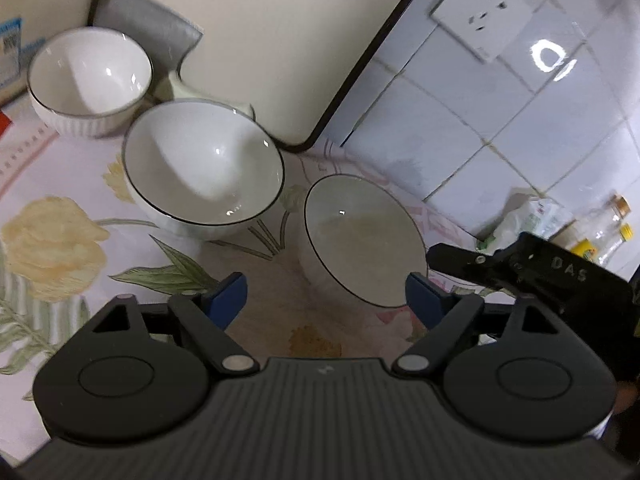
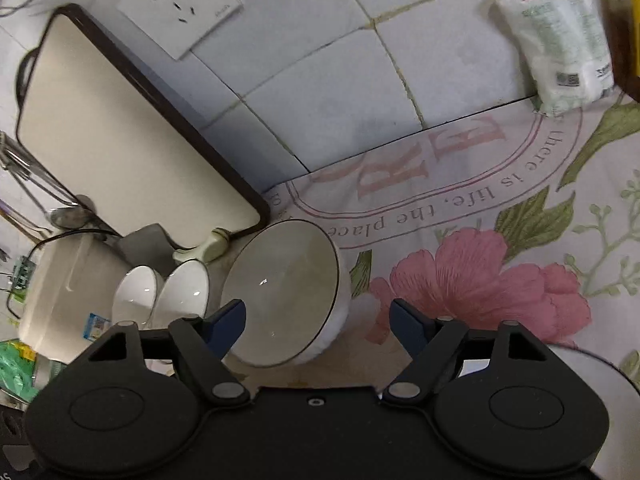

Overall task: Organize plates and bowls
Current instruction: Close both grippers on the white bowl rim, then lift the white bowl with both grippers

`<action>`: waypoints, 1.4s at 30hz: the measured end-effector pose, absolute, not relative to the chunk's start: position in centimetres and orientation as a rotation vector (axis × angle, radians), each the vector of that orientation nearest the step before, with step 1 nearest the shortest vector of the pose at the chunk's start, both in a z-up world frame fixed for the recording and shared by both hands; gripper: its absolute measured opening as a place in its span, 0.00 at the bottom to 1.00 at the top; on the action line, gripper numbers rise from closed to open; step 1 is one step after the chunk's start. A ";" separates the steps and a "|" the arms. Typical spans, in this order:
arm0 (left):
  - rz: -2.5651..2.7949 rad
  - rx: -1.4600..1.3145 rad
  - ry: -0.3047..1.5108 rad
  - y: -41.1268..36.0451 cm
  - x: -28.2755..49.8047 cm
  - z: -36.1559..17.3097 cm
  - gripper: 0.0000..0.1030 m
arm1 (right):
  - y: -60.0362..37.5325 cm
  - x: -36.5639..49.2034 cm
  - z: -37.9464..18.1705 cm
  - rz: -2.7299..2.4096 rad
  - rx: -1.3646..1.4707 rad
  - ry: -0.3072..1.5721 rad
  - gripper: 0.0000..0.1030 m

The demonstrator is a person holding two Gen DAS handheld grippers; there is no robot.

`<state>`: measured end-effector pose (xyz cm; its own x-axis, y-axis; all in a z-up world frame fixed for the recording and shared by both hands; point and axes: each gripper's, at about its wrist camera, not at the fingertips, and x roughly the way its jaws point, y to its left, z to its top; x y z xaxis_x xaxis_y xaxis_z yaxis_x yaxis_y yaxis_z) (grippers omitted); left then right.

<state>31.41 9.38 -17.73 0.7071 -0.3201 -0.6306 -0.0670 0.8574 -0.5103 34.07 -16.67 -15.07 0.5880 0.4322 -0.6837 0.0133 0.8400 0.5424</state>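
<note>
Three white bowls with thin dark rims stand on a flowered tablecloth. In the left wrist view they are a ribbed far bowl [image 1: 90,80], a middle bowl [image 1: 204,168] and a near bowl [image 1: 360,240]. My left gripper [image 1: 326,302] is open just in front of the near bowl, its right pad close to the rim and nothing between the pads. My right gripper [image 2: 318,322] is open over the near bowl [image 2: 284,292]. Its left pad is above the bowl's inside and its right pad is outside the wall, apart from it. The other two bowls [image 2: 160,300] lie beyond.
A cream board with a dark edge [image 1: 260,40] leans on the tiled wall under a socket [image 1: 492,12]. Bottles [image 1: 612,232] stand at the right. A white packet [image 2: 560,32], a cream appliance [image 2: 60,300] and a white dish rim [image 2: 600,372] border the cloth.
</note>
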 end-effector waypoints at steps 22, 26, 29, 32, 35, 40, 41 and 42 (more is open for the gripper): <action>-0.083 -0.608 0.959 7.8 35.7 -20.1 0.21 | -14.0 38.2 -18.4 0.232 0.346 1.008 0.12; -0.085 -0.584 0.977 7.5 35.1 -19.7 0.21 | -14.1 37.7 -17.9 0.229 0.353 1.004 0.12; -0.088 -0.564 0.991 7.3 34.1 -18.9 0.21 | -14.1 36.9 -17.0 0.242 0.343 0.994 0.13; -0.082 -0.535 0.979 7.3 32.7 -17.5 0.21 | -13.8 35.8 -15.8 0.257 0.340 0.993 0.13; -0.077 -0.521 0.968 7.6 31.1 -16.1 0.21 | -13.6 34.4 -14.5 0.275 0.347 0.991 0.13; -0.077 -0.481 0.980 8.4 28.1 -13.8 0.21 | -12.9 31.2 -12.2 0.316 0.350 0.995 0.16; -0.084 -0.472 0.979 8.7 27.4 -13.3 0.21 | -12.8 30.6 -11.8 0.323 0.356 0.999 0.17; -0.089 -0.464 0.974 9.0 26.7 -13.0 0.21 | -12.6 29.8 -11.3 0.335 0.354 0.997 0.17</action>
<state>26.70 8.97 -12.97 0.5665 -0.2772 -0.7760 -0.1325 0.8988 -0.4178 29.77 -12.64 -11.29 0.5014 0.4290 -0.7513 -0.1110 0.8931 0.4359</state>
